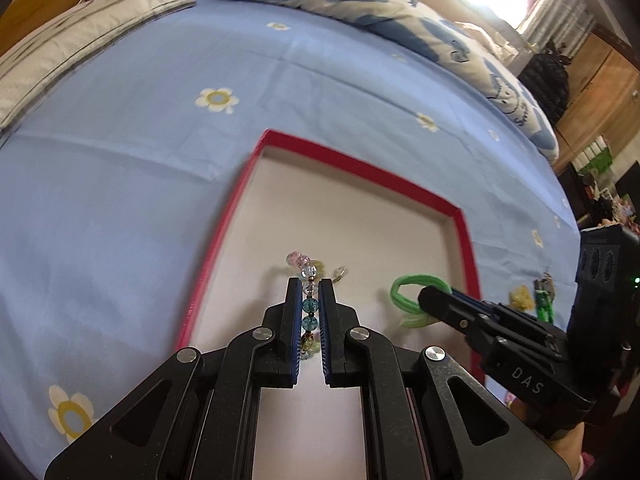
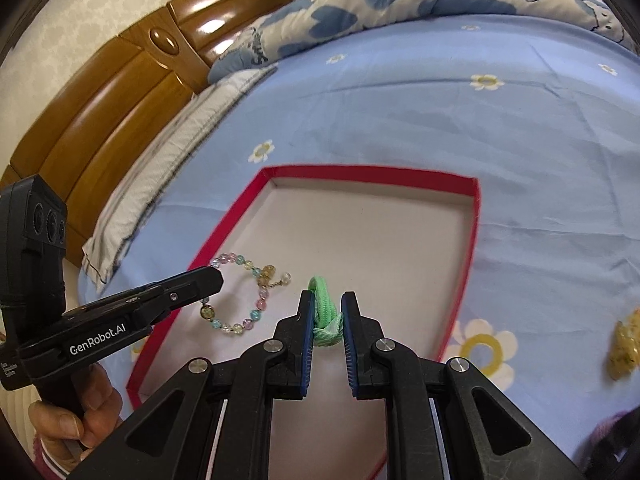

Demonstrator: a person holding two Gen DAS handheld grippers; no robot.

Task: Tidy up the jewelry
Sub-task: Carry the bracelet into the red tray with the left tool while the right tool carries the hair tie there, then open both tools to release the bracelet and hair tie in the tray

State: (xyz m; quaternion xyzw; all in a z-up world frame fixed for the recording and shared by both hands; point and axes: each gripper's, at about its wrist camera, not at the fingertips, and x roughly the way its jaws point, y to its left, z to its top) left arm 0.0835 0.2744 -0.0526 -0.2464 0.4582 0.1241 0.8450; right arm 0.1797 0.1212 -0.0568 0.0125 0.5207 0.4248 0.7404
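Two handheld claws lower jewelry over a shallow red-rimmed cardboard tray (image 2: 474,216) lying on a blue flower-print bedsheet (image 2: 400,112).

At left, a bare hand (image 2: 80,408) grips the handle of the left claw (image 1: 310,280), angled steeply down and clamped shut on a pastel glass-bead bracelet (image 2: 240,322) that hangs just above the tray's pale floor. To its right, the right claw (image 2: 327,294), also tilted downward, pinches a green elastic hair tie (image 2: 325,312) over the tray's middle. A yellowish trinket (image 2: 626,344) lies on the sheet far right.
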